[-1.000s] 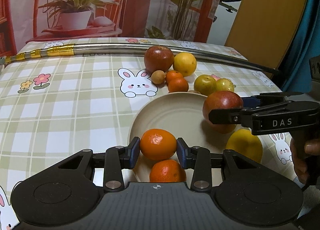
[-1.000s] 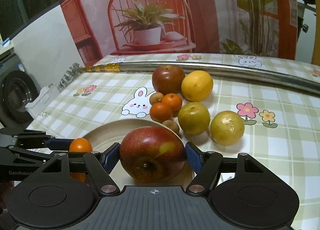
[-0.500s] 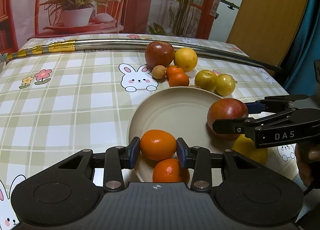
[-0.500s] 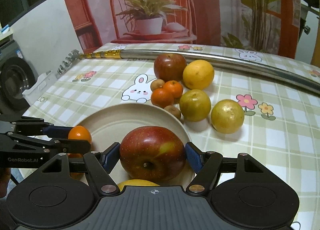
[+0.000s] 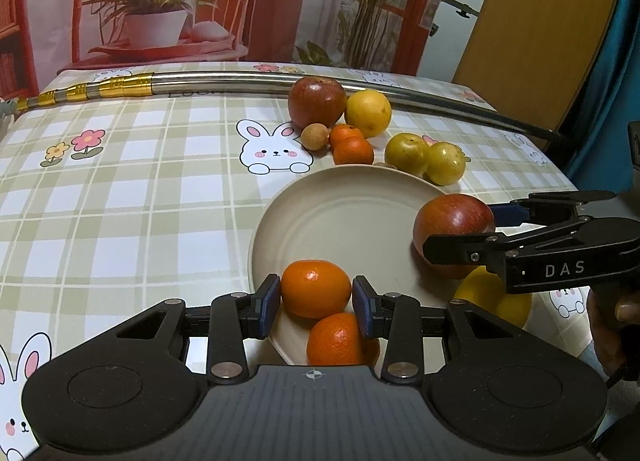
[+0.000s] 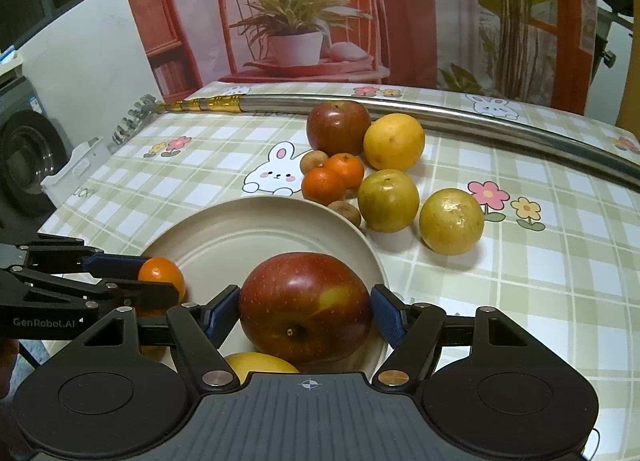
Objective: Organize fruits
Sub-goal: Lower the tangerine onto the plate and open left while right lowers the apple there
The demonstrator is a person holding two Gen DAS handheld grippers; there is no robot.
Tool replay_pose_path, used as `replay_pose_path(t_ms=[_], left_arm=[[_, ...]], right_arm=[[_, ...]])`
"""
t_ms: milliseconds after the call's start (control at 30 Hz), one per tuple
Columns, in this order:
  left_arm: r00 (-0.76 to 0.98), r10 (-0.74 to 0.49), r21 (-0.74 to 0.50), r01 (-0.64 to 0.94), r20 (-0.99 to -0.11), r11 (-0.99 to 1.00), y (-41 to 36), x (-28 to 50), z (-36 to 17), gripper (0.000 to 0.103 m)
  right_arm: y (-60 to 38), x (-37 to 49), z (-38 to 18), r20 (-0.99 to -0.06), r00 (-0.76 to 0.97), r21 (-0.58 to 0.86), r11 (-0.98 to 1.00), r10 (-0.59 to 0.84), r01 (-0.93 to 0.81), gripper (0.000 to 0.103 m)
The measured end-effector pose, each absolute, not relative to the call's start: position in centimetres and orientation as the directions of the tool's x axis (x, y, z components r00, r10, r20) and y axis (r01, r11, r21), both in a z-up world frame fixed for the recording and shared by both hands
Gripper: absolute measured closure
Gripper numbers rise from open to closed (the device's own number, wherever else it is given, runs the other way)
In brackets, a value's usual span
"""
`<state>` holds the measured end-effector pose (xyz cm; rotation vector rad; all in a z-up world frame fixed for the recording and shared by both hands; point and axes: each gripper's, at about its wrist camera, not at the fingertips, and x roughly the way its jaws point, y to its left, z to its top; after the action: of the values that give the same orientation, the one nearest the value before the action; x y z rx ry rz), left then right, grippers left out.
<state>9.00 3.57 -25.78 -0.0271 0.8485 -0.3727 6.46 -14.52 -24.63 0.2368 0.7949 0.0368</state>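
Desk [image 5: 120, 201] under a checked bunny-and-flower cloth, a steel pole [image 5: 240, 81] along its far edge, a potted-plant backdrop [image 6: 296, 21] behind. Left gripper [image 5: 315, 303], jaws clamped on a mandarin [image 5: 315, 288] over the beige plate [image 5: 340, 217]; right gripper [image 6: 306, 315], jaws gripping a red apple [image 6: 306, 307] over the same plate. Loose fruit [image 6: 394, 141] sits clustered beyond the plate's rim.

1. Left gripper [image 5: 316, 303]: matte black frame, blue pads, silver rivets, white "GenRobot.AI" lettering.
2. Right gripper [image 6: 306, 315]: same black build, marked "DAS".
3. A hand [image 5: 612, 325] shows; sleeve possibly pale, blurred.
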Motion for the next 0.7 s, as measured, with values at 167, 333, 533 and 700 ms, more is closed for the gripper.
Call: replay_pose_path(t_ms=[167,333,533,700], left_arm=[[0.604,-0.332,-0.175,0.305,-0.724,0.936,3.7,8.9,-25.6,0.061],[0.618,-0.340,-0.189,0.299,-0.709,0.935,3.9,8.8,-25.2,0.061],[0.638,-0.349,-0.203,0.294,-0.687,0.934,4.4,9.3,-24.0,0.061],[0.660,-0.350,-0.211,0.284,-0.665,0.935,5.3,10.3,-22.5,0.061]], right_arm=[[-14.6,6.5,-24.6,-0.703,0.700,0.229,0.971,0.123,0.060,0.036],[-14.9,6.1,-24.1,-0.677,0.725,0.245,0.968,0.125,0.061,0.030],[-15.2,5.8,-23.1,-0.649,0.753,0.240,0.969,0.110,0.066,0.030],[-16.7,5.6,-21.8,-0.609,0.789,0.240,0.967,0.080,0.088,0.030]])
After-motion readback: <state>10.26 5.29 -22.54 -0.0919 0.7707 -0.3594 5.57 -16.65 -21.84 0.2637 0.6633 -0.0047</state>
